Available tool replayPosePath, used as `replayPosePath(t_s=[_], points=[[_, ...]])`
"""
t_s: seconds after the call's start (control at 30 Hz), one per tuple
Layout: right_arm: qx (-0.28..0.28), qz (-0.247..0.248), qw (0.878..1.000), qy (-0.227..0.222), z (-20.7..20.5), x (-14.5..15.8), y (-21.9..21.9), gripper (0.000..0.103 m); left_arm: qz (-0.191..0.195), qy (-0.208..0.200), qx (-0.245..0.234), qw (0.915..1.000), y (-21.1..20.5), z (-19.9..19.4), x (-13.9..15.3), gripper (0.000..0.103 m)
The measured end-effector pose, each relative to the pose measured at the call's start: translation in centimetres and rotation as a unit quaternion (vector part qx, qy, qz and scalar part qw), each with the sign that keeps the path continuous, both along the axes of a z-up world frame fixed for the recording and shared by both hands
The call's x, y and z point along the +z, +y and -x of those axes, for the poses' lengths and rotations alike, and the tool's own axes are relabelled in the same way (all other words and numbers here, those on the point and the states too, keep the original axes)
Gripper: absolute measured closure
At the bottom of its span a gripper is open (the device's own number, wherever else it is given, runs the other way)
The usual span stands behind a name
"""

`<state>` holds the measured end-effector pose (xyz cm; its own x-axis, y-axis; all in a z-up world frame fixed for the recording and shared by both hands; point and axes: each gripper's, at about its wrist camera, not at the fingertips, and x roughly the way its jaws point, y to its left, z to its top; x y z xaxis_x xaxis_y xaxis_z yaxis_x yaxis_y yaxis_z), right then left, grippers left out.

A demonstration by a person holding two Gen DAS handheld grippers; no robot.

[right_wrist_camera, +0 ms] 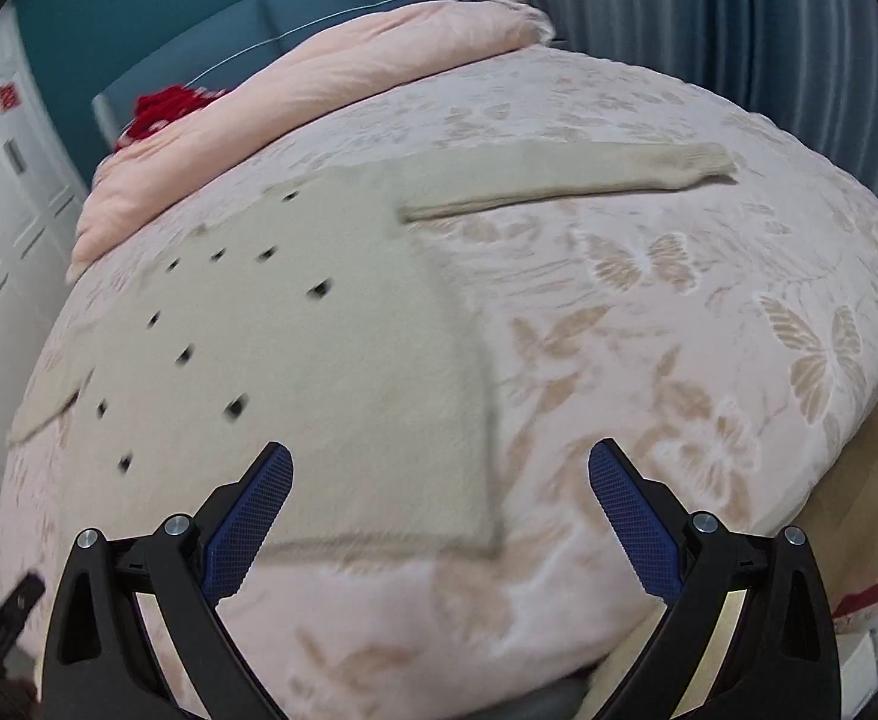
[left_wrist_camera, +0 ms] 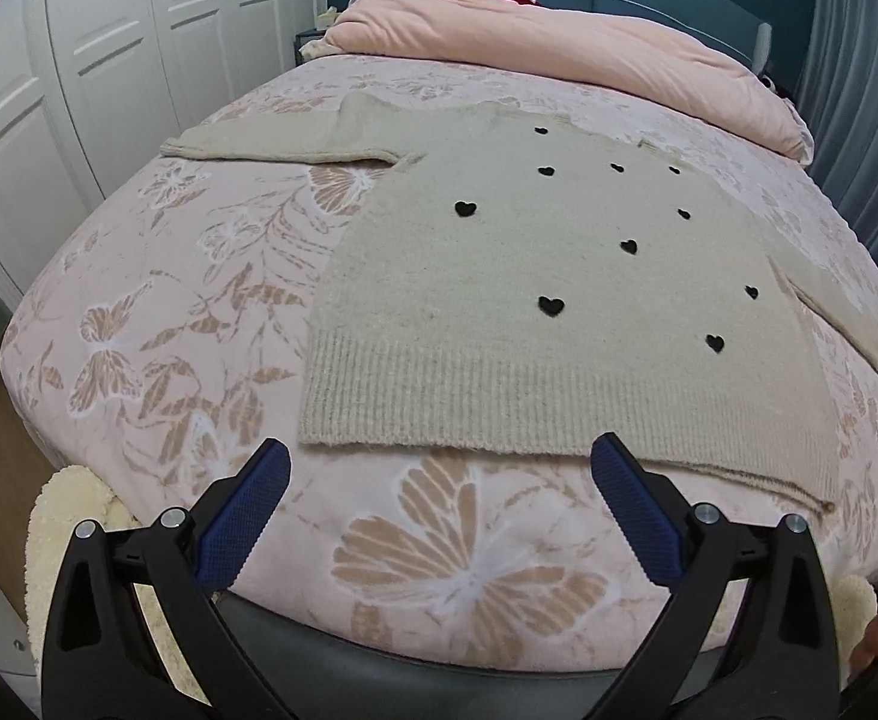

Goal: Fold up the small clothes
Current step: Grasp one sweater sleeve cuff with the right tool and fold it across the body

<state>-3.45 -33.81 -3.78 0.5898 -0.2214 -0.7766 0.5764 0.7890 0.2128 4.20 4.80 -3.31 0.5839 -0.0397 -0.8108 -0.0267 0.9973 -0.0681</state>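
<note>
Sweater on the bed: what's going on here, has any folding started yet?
Not yet. A beige sweater with small black hearts lies spread flat on the floral bedspread, both sleeves out to the sides. The left gripper hovers near the ribbed hem, jaws wide apart and holding nothing. The right gripper is near the hem's right corner, also open and empty; its view is motion-blurred.

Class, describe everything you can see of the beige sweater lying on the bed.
The sweater is beige, fuzzy knit, dotted with small black hearts, with a ribbed hem nearest the cameras. It lies flat and unfolded, front up, on the pink butterfly-print bedspread, both sleeves spread out sideways. Nothing grips it; both hand-held grippers are open, short of its hem.
</note>
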Motion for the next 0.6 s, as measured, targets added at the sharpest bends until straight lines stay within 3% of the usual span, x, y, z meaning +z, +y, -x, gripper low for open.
replayPosePath(t_s=[0.13,0.27,0.47,0.53,0.6], points=[[-0.106,-0.033,0.994,-0.008,-3.2,-0.6,-12.5,0.005,0.006,0.000,0.010,0.9999,0.8,-2.1,-0.8,0.005],[-0.164,-0.058,0.985,-0.014,-7.0,-2.2,-23.1,0.005,0.002,0.003,0.017,0.9999,0.2,-3.9,-1.5,0.005],[-0.261,-0.128,0.957,-0.021,-9.3,-6.3,-33.0,0.006,0.021,0.005,0.026,0.9994,-1.0,-6.6,-2.7,0.005],[-0.274,-0.145,0.950,-0.037,-9.6,-7.3,-34.1,0.016,0.017,0.006,0.017,0.9997,-1.8,-7.4,-2.9,0.005],[-0.273,-0.149,0.950,-0.033,-10.6,-7.8,-35.0,0.039,0.017,0.007,0.003,0.9998,-2.5,-8.2,-2.9,0.005]])
